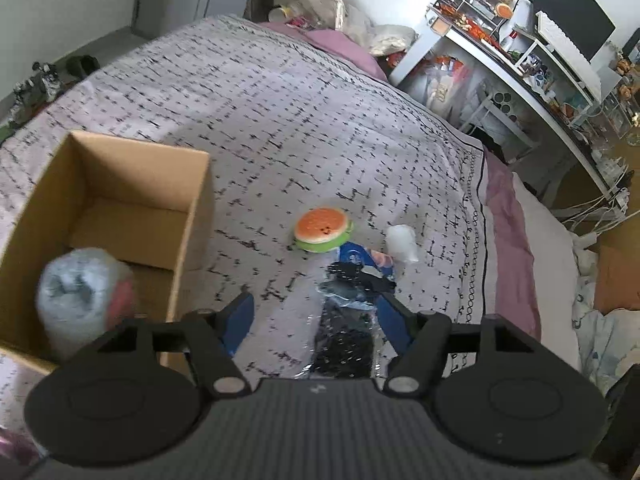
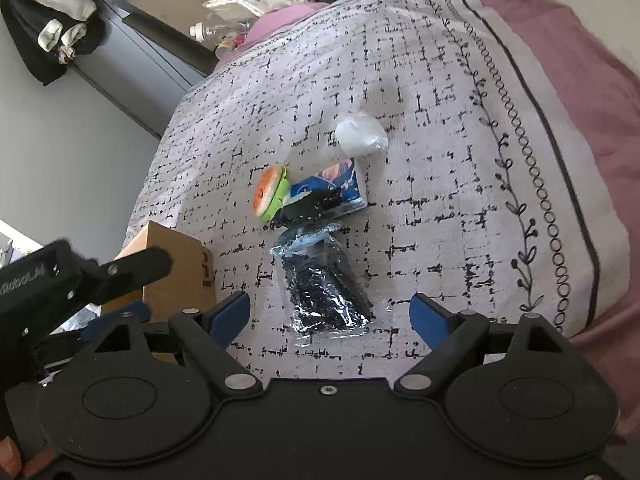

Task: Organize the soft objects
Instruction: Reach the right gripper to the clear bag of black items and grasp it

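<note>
An open cardboard box (image 1: 120, 184) stands on the bed at the left; it also shows in the right wrist view (image 2: 180, 276). A blurred grey bundle with a pink patch (image 1: 80, 300) is at the box's near edge, free of the fingers. On the bed lie a burger plush (image 1: 323, 230) (image 2: 270, 194), a blue packet (image 1: 354, 254) (image 2: 340, 184), a white soft lump (image 1: 402, 242) (image 2: 361, 134) and a black item in clear plastic (image 1: 346, 336) (image 2: 326, 296). My left gripper (image 1: 318, 320) is open over the black bag. My right gripper (image 2: 330, 318) is open over the same bag.
The patterned grey bedspread (image 1: 280, 120) covers the bed, with a pink sheet edge (image 1: 508, 216) at the right. A cluttered white desk with a monitor (image 1: 560, 40) stands beyond the bed. The left gripper's body (image 2: 60, 276) shows at the left of the right wrist view.
</note>
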The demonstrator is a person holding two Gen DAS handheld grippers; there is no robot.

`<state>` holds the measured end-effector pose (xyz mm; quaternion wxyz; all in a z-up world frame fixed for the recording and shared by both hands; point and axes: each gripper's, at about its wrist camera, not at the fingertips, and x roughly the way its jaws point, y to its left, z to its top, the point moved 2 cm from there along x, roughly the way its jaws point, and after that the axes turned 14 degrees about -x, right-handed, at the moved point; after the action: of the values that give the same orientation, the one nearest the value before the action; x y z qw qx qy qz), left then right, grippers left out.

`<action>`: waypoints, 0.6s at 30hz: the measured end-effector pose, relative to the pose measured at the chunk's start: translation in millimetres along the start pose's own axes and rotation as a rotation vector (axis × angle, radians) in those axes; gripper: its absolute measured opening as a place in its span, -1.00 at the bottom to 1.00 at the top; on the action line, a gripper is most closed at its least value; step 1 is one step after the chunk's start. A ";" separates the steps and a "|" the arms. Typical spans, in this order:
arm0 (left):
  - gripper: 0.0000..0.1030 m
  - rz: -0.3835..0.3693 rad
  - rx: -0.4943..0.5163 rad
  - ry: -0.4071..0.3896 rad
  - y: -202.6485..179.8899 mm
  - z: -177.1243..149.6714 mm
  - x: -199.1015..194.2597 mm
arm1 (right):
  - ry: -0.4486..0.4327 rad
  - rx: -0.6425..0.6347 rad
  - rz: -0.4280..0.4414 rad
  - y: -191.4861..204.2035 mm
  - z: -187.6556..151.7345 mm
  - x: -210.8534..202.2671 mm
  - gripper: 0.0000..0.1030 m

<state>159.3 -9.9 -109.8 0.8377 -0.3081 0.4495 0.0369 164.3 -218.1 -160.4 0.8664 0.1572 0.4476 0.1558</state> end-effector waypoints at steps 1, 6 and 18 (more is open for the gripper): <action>0.30 -0.003 -0.001 0.005 -1.0 0.2 4.7 | 0.004 0.000 0.002 -0.2 0.0 2.7 0.64; 0.17 -0.009 -0.002 0.043 -2.0 -0.2 28.9 | 0.025 0.015 0.010 -4.0 0.3 18.9 0.54; 0.07 -0.009 -0.005 0.127 -1.4 5.0 79.2 | 0.071 0.006 0.000 -3.4 4.8 52.2 0.49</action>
<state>210.4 -25.3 -168.5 0.8068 -0.3141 0.5001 0.0147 197.5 -200.3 -197.1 0.8495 0.1540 0.4786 0.1598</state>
